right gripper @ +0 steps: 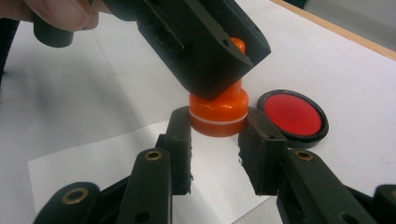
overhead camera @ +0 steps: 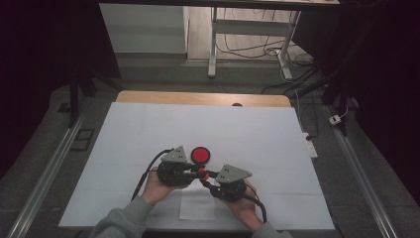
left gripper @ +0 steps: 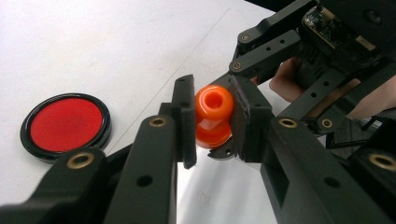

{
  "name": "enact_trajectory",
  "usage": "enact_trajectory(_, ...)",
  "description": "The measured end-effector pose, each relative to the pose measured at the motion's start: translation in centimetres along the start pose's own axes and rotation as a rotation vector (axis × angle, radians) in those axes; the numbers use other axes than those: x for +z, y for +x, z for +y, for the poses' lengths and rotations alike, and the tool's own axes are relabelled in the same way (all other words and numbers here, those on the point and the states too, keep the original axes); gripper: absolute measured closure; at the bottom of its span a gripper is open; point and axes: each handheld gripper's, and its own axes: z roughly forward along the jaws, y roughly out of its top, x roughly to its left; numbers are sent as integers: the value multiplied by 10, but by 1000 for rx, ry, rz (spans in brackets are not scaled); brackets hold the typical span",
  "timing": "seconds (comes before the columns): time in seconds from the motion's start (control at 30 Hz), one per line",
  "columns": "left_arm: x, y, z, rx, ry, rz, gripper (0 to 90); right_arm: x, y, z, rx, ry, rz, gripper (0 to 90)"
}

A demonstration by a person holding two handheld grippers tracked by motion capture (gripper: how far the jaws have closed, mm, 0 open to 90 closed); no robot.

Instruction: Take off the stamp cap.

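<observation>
An orange stamp [overhead camera: 202,173] with a knob handle and a wider round base is held just above the white table by both grippers. My left gripper [left gripper: 212,126] is shut on the handle [left gripper: 214,103]. My right gripper [right gripper: 218,131] is shut on the base [right gripper: 218,114], its pads on both sides. In the high view the left gripper [overhead camera: 199,171] reaches in from the left and the right gripper [overhead camera: 205,180] from the right, tips meeting at the stamp. A round red ink pad [overhead camera: 200,154] in a black case lies open just beyond them.
A white paper sheet [overhead camera: 197,206] lies on the table under the stamp, near the front edge. The white table cover [overhead camera: 148,129] stretches wide on all sides, with a wooden edge [overhead camera: 198,97] at the far end. Metal rails run along both sides.
</observation>
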Motion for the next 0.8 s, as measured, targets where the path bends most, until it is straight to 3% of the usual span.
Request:
enact_trajectory(0.47,0,1,0,-3,9,-6,724,1,0,-1,2,4,8,647)
enact_trajectory(0.8,0,-1,-1,-1,-10,3,725,0,-1,-1,8,-3,2,647)
